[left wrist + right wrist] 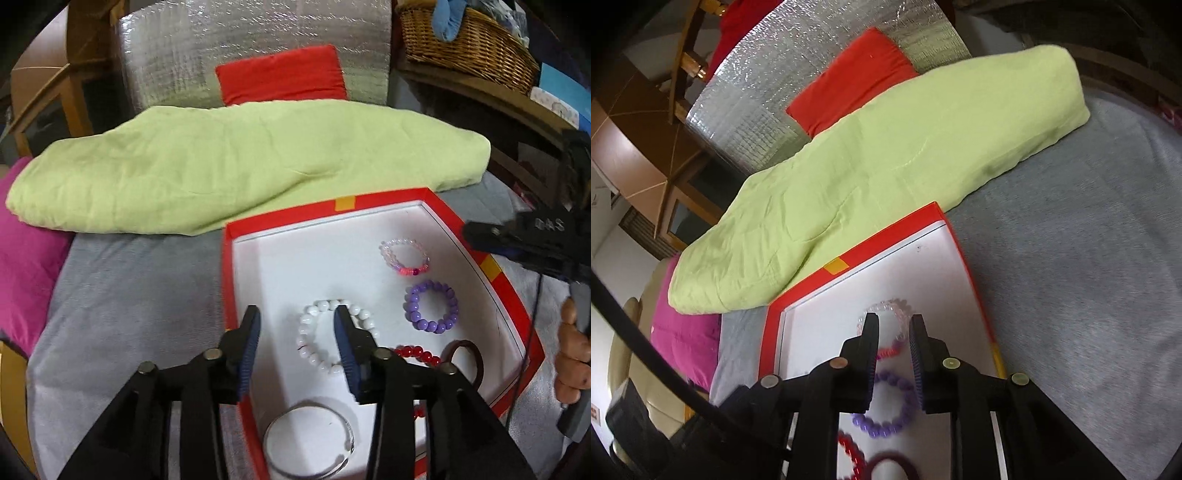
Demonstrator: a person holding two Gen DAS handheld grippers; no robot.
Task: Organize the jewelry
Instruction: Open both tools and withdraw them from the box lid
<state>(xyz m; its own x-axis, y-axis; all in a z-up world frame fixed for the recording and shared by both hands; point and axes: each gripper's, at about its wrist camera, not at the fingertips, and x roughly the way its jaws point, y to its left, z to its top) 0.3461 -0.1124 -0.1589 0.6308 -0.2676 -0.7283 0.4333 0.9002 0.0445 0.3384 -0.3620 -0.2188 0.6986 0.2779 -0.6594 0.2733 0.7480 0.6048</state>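
A red box with a white inside point(236, 280) lies on the grey bed cover. In it lie a white bead bracelet point(314, 347), a purple bead bracelet point(431, 307), a clear and pink bracelet point(404, 257), a red bead bracelet point(417, 352), a dark red hair band point(476, 354) and a silver bangle point(310, 439). My left gripper point(297, 325) is open and empty just above the white bracelet. My right gripper point(894, 334) is open and empty above the clear and pink bracelet point(886, 310), with the purple bracelet point(886, 410) below it; it also shows in the left wrist view point(517, 243).
A light green folded blanket point(229, 170) lies behind the box. A red cushion point(282, 75) and a silver foil panel point(255, 40) stand further back. A pink pillow point(26, 251) is at the left. A wicker basket point(469, 40) sits on a wooden shelf at the right.
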